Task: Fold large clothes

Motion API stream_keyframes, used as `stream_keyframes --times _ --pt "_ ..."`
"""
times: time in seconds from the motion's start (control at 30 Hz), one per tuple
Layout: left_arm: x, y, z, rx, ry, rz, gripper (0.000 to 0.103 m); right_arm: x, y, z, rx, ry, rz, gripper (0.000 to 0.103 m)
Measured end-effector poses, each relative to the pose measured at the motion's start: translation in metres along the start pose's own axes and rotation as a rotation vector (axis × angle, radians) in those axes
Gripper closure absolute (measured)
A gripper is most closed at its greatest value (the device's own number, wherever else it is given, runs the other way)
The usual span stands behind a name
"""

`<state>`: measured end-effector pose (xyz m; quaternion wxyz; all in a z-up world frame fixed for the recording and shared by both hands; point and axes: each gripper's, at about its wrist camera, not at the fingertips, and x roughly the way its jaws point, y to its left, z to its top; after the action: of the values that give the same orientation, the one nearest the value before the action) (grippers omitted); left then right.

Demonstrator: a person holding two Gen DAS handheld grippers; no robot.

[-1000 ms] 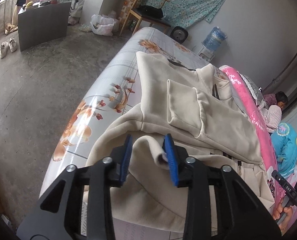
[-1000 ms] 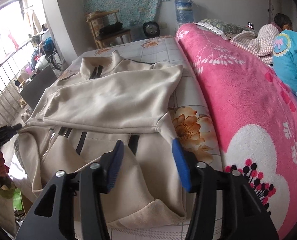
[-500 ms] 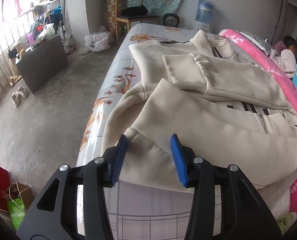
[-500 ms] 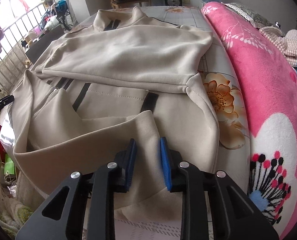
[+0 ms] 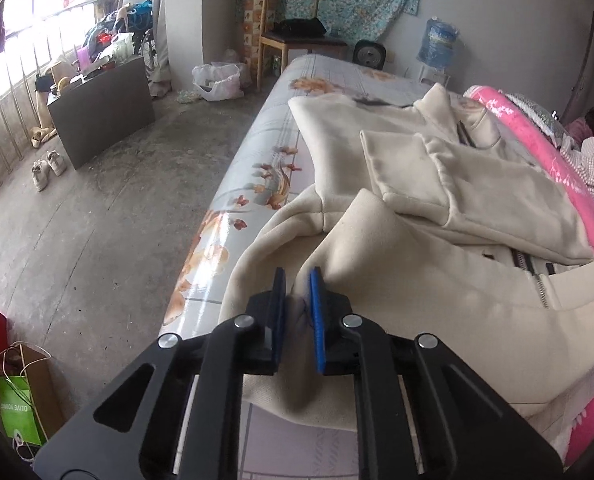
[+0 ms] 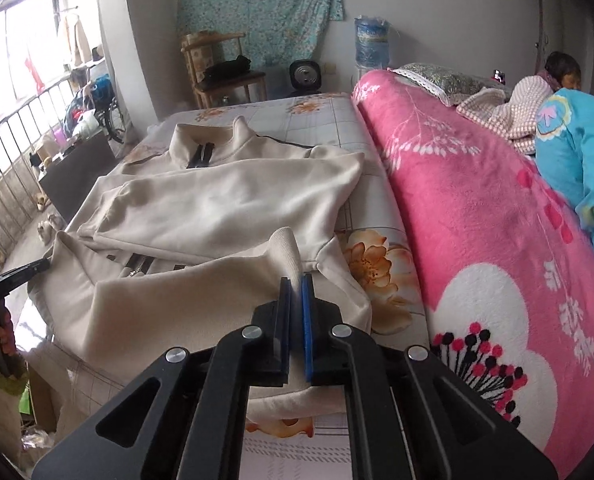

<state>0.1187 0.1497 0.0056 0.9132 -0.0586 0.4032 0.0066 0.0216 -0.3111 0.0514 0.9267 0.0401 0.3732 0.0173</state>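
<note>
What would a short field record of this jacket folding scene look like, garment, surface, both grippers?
garment: cream jacket, sleeves folded across its front
surface: floral bed sheet, beside pink blanket
left gripper: jaws closing, hem corner between them
right gripper: jaws shut on the jacket's hem

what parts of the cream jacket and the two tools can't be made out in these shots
- Left wrist view: the hem of the cream jacket is covered by the left tool, whose jaws are closing on a fold of it.
- Right wrist view: the hem pinched in the shut right tool is hidden behind its frame.
- Both views: the jacket's zipper is mostly hidden under the folded sleeves.
</note>
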Motion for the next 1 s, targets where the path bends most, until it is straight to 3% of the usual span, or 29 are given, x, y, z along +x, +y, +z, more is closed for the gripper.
stream_keyframes --times 0.13,0.27,0.37,0.47,0.53,0.57,0.67,0.77,0.83,0.9,1.0 --pt "-0.045 0.016 -0.003 -0.069 -0.090 -0.034 0.092 -0.004 -0.005 -0.002 0.028 -0.031 0.011 0.098" --pt "-0.020 0.027 -0.009 -0.106 -0.012 -0.050 0.092 0.036 -0.020 -0.010 0.097 0.056 0.030 0.098" --pt "0.007 0.025 -0.013 -0.092 0.042 -0.027 0.090 0.067 -0.024 -0.017 0.092 0.159 -0.045 0.095" --pt "0.000 0.025 -0.010 -0.087 0.018 -0.015 0.083 0.054 -0.023 -0.014 0.090 0.128 -0.062 0.076" --pt "-0.012 0.028 -0.010 -0.088 -0.019 0.001 0.072 0.036 -0.019 -0.010 0.077 0.076 -0.078 0.053" --pt "-0.019 0.028 -0.009 -0.085 -0.042 0.002 0.072 0.027 -0.014 -0.007 0.062 0.050 -0.072 0.050" --pt "-0.036 0.019 -0.006 -0.052 -0.079 -0.068 0.073 0.021 0.014 0.000 0.000 0.056 0.037 0.049" --pt "-0.032 -0.012 -0.011 -0.010 0.001 -0.270 0.068 0.038 0.064 0.000 -0.109 0.119 0.203 0.048" --pt "-0.019 -0.041 -0.021 0.042 0.068 -0.328 0.066 0.052 0.099 -0.002 -0.177 0.166 0.279 0.048" --pt "-0.002 -0.071 -0.034 0.136 0.130 -0.254 0.066 0.070 0.137 -0.005 -0.265 0.202 0.321 0.048" --pt "0.001 -0.095 -0.044 0.230 0.070 -0.145 0.066 0.093 0.171 -0.015 -0.358 0.263 0.301 0.048"
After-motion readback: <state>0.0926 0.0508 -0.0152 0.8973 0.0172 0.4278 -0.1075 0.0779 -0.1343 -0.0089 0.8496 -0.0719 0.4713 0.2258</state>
